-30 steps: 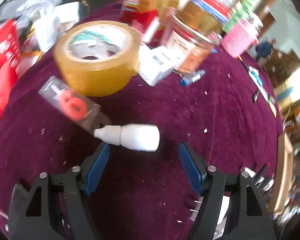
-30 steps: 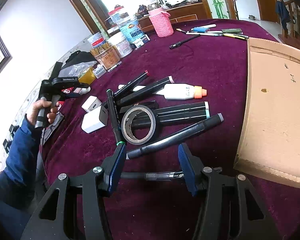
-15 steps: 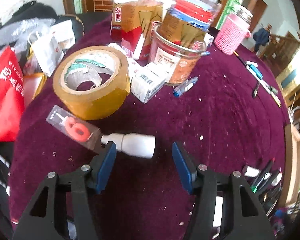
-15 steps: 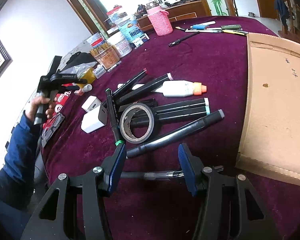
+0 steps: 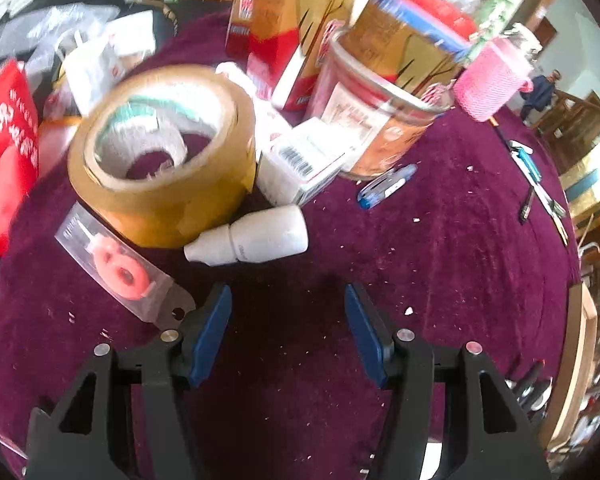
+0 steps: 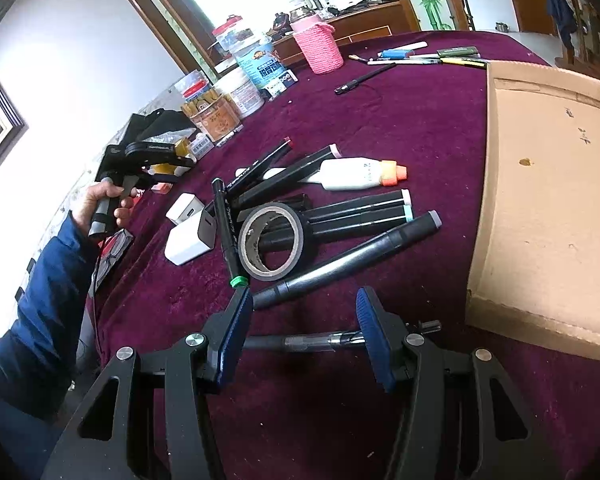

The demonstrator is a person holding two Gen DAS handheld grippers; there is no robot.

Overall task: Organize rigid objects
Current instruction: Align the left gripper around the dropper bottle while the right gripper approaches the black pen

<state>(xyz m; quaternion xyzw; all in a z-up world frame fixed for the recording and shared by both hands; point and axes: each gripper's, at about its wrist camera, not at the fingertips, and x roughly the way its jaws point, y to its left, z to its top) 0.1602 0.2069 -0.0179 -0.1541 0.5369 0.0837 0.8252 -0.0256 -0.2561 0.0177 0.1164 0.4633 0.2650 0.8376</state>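
Observation:
My left gripper (image 5: 286,300) is open over the purple tablecloth with nothing between its fingers. Just ahead of it lies a small white bottle (image 5: 252,236), on its side against a big brown tape roll (image 5: 160,152). My right gripper (image 6: 303,300) is open too, above a clear pen (image 6: 320,340) that lies crosswise under its fingers. Beyond it lie a grey marker (image 6: 348,260), a black tape roll (image 6: 272,240), several black markers and a white glue bottle with an orange cap (image 6: 356,174). The right wrist view also shows the left gripper (image 6: 148,160) in a hand (image 6: 104,204).
A clear packet with a red piece (image 5: 116,268) lies left of the left fingers. A barcoded white box (image 5: 300,164), a jar (image 5: 372,120) and cartons crowd the back. Two white chargers (image 6: 188,240) sit left of the markers. A cardboard box (image 6: 548,200) fills the right side.
The left gripper's jaws have narrowed, and its view has shifted. The white bottle now lies farther ahead of the fingertips, up against the brown tape roll. The right gripper has kept still.

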